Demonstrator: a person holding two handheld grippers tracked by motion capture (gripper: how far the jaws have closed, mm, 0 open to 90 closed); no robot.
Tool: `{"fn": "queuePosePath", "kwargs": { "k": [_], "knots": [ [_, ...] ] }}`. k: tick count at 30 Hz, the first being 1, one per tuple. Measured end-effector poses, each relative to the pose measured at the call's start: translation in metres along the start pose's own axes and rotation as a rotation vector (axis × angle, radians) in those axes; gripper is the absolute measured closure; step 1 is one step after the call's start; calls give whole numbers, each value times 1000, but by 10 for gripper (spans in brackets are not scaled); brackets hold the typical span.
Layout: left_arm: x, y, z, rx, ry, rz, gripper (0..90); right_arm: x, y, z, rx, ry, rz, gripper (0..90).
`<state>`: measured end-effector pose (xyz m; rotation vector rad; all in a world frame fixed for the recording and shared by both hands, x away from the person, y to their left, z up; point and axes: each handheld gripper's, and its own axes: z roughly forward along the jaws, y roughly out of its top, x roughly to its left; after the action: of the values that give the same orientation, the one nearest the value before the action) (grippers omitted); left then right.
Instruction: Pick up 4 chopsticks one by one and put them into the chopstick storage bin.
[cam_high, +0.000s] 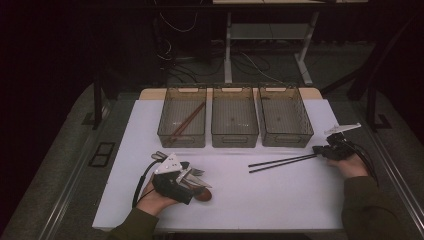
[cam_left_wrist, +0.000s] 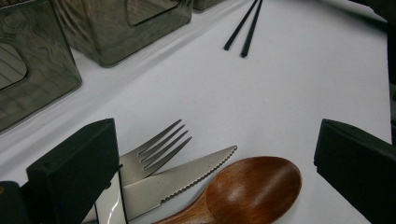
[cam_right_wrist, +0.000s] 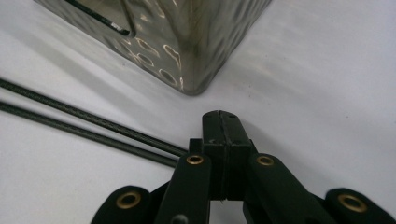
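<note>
Black chopsticks (cam_high: 282, 162), thin and slippery, lie mid-right; my right gripper (cam_right_wrist: 223, 140) sits clenched at their ends. My left gripper (cam_left_wrist: 215, 172) gapes over the spoon (cam_left_wrist: 243, 189).

1. Fork (cam_left_wrist: 159, 151), knife (cam_left_wrist: 180, 179) and wooden spoon (cam_left_wrist: 247, 191): handles cut off by the bottom edge of the left gripper view.
2. Black chopsticks (cam_right_wrist: 88, 126): near ends hidden behind the right gripper (cam_right_wrist: 223, 128) (grip contact can't be confirmed).
3. High view: cutlery partly hidden under the left gripper (cam_high: 172, 175).
</note>
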<state>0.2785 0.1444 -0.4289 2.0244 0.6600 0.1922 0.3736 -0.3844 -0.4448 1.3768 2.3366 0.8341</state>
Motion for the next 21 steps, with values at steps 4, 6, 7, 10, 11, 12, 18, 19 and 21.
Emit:
{"fn": "queuePosePath", "kwargs": {
  "k": [4,6,7,10,11,12,18,19,21],
  "knots": [
    [0,0,0,0,-3,3,0,1,-1,-1,5,-1,3,895],
    [-1,0,0,1,-5,4,0,1,-1,-1,4,-2,0,895],
    [-1,0,0,2,-5,4,0,1,-1,-1,5,-1,2,895],
    [-1,0,0,4,-6,4,0,1,-2,-2,8,5,11,895],
    [-1,0,0,4,-7,4,0,1,-2,-3,7,6,12,895],
    [-1,0,0,4,-7,4,0,1,-2,-3,8,8,10,895],
    [-2,0,1,3,-11,4,0,3,-5,-6,17,8,3,895],
    [-2,0,1,3,-11,5,0,3,-5,-6,15,9,-1,895],
    [-2,0,0,3,-11,6,0,4,-5,-8,6,11,-5,894]
  ]
}}
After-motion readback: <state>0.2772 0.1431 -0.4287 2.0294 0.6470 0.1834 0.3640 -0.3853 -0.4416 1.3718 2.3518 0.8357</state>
